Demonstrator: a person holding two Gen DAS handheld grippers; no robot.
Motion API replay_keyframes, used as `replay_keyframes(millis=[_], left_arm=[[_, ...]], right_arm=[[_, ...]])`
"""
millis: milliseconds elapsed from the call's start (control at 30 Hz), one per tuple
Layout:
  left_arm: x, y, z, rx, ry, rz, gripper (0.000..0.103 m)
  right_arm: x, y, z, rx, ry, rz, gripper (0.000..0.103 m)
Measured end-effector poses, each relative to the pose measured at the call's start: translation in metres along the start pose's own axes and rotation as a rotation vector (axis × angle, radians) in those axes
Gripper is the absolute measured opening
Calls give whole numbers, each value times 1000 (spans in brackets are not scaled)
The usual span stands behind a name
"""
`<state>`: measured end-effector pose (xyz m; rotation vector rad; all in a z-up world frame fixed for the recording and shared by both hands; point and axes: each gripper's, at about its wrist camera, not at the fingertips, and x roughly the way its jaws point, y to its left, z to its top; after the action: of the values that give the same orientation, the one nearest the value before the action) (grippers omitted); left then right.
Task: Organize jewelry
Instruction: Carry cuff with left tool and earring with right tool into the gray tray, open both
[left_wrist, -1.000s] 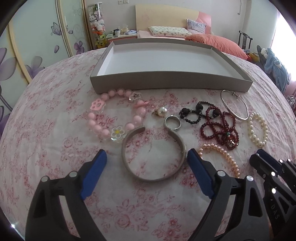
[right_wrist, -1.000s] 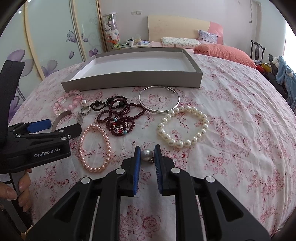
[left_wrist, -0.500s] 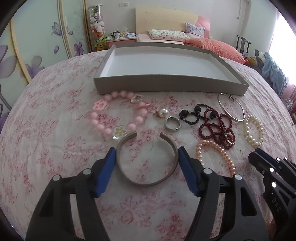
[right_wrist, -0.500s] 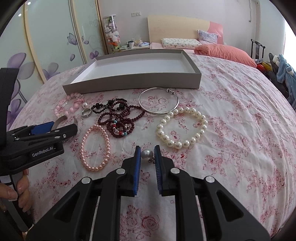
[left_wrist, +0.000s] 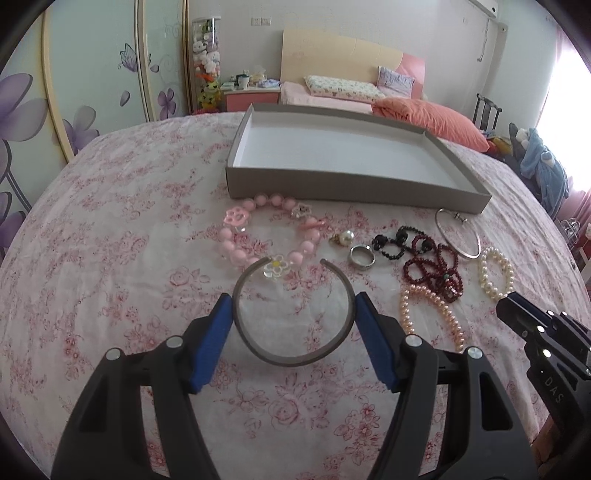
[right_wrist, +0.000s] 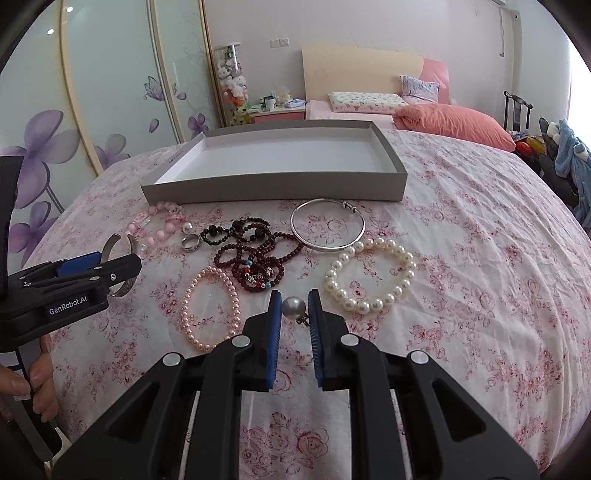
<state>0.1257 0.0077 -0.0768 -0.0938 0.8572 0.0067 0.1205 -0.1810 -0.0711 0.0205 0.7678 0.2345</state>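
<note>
Both grippers busy | left gripper (left_wrist: 293, 314) has closed in, now clamping cuff (left_wrist: 291, 354), lifted off bedspread (left_wrist: 110, 258) | right gripper (right_wrist: 293, 308) pinching pearl (right_wrist: 293, 306) near-centre | pearl's clasp half hidden

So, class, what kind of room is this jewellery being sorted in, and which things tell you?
Most likely a bedroom: a bed with a headboard and pillows, a bedside cabinet, and sliding wardrobe doors with flower prints.

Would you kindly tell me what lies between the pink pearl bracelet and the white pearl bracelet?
In the right wrist view, the dark red bead strand lies between the pink pearl bracelet and the white pearl bracelet, toward the tray side.
</note>
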Motion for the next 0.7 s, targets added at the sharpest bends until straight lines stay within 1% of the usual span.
replay_keyframes(millis=[133,333,467,600,700], left_arm=[[-10,-2,3,8,-48,-4,65],[-24,-2,21,8,-129,-7,65],[-29,-3,43,17,-173,-1,65],[-29,-5,74,27,-230,18,65],[-18,-6,98,24,-240,17,65]], right_arm=[[-5,1,9,-7,-36,5,16],[-15,1,30,-20,-112,17,16],[-20,0,54,-32,-180,20,16],[-19,-4,82,-43,-246,12,16],[-5,-9,106,-34,-256,19,16]])
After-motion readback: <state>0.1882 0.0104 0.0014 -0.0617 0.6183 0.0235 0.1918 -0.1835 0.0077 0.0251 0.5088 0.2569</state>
